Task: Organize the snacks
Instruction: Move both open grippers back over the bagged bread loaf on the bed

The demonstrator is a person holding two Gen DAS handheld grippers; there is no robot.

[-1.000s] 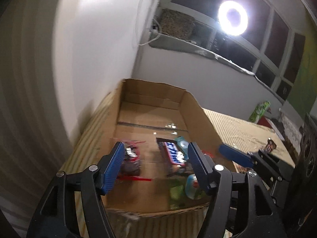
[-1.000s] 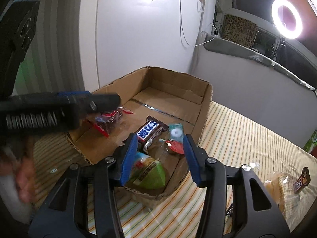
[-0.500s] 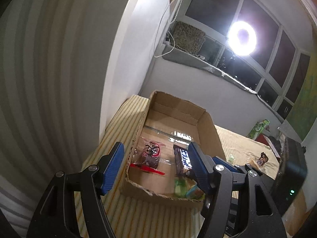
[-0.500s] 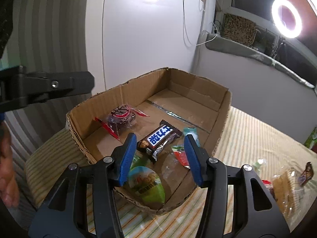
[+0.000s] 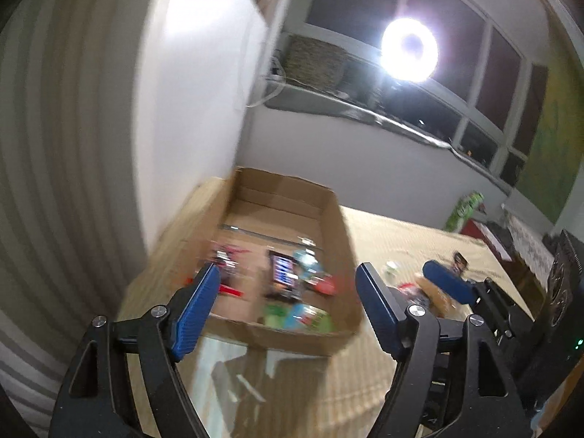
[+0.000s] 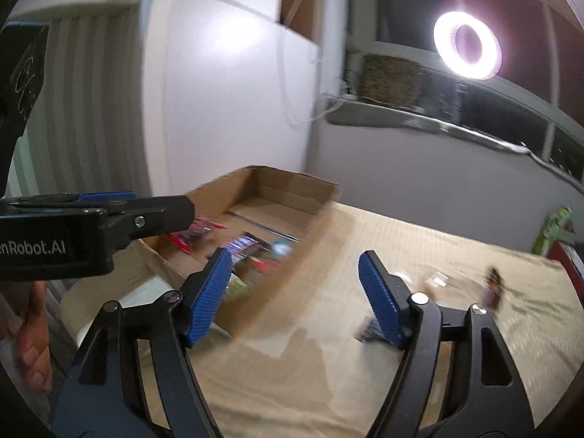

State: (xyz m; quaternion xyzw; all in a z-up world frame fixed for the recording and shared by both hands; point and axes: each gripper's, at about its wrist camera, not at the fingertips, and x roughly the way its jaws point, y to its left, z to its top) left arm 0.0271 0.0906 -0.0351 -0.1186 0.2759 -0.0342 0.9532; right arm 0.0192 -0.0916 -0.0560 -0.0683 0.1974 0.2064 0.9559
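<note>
Both grippers — left (image 5: 284,306), right (image 6: 295,292) — opening, empty; cardboard box (image 5: 335,226) ahead.

Black angular frames are seen on the left gripper (image 5: 286,306) and the right gripper (image 6: 294,292), ribbed blue pads (image 6: 379,301) fitted, silver screws (image 5: 416,310) showing, white "enRobot.AI" lettering (image 6: 33,247) printed alongside.

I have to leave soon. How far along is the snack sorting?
Partly done. Several snacks already lie in the cardboard box, among them a dark bar. Nothing is in hand: the left gripper and right gripper are both opening with nothing between them. Left: a few blurred snacks on the striped cloth.
</note>
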